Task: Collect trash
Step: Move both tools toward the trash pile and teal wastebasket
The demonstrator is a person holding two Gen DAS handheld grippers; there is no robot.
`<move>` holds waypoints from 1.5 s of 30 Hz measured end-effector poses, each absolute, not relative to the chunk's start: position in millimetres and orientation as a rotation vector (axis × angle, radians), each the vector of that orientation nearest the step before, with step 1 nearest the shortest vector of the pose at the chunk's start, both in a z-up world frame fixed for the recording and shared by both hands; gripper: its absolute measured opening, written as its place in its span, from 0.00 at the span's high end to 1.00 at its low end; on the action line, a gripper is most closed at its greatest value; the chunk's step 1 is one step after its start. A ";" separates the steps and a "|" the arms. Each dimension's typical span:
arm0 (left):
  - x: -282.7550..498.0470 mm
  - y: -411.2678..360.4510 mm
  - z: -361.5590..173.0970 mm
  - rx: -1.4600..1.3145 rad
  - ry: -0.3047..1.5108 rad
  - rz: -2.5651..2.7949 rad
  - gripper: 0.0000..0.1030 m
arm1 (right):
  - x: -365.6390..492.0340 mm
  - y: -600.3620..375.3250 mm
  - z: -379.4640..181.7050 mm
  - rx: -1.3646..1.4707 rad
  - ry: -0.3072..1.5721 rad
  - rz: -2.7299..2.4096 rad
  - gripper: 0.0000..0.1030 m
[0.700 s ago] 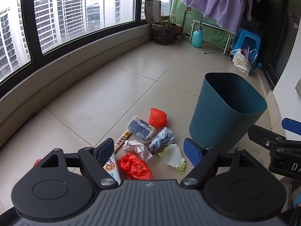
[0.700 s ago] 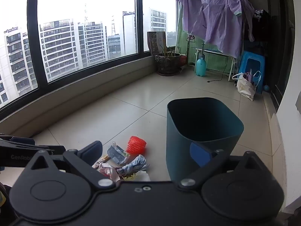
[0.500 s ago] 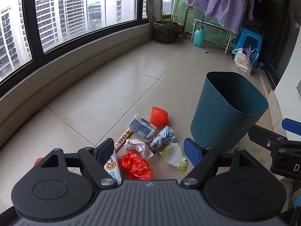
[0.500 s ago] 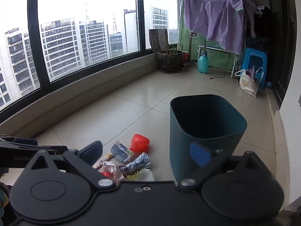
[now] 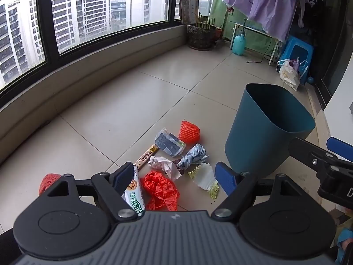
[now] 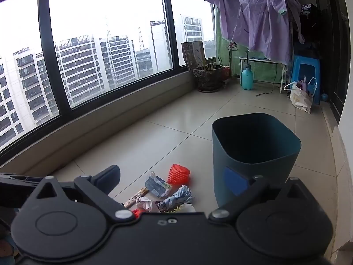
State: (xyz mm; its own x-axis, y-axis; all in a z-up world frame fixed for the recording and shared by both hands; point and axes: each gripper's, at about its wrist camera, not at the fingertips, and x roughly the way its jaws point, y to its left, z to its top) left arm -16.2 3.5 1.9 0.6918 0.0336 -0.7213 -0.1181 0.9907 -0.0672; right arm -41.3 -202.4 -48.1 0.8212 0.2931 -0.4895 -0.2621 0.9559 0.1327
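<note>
Barely begun, by the look of it: nothing yet collected. Scattered on the tiled floor (image 5: pixel 106 114) just left of the teal bin (image 5: pixel 264 137): an orange foam fruit net (image 5: pixel 189 131), a crumpled printed wrapper (image 5: pixel 168 142), a long snack-stick wrapper (image 5: pixel 146 155), a wad of pale tissue (image 5: pixel 162 165), a twisted blue-grey paper (image 5: pixel 194 156), a red plastic bag (image 5: pixel 161 190), a cabbage scrap (image 5: pixel 206 180), a green-lettered packet (image 5: pixel 134 195). Bin upright, dark inside, apparently empty as far as visible. Left gripper (image 5: pixel 174 177) spread wide above the pile, holding nothing. Right gripper (image 6: pixel 173 180) likewise gaping and empty, aimed towards the bin. All pieces left to pick up.
</note>
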 end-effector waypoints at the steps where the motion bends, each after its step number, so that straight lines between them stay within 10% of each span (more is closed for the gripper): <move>1: -17.6 3.6 1.4 -0.110 0.801 0.092 0.22 | -41.7 -202.4 -46.7 0.057 0.527 0.301 0.03; 45: -32.9 6.3 0.4 -0.110 0.787 0.117 0.22 | -43.7 -195.8 -46.5 0.005 0.595 0.324 0.05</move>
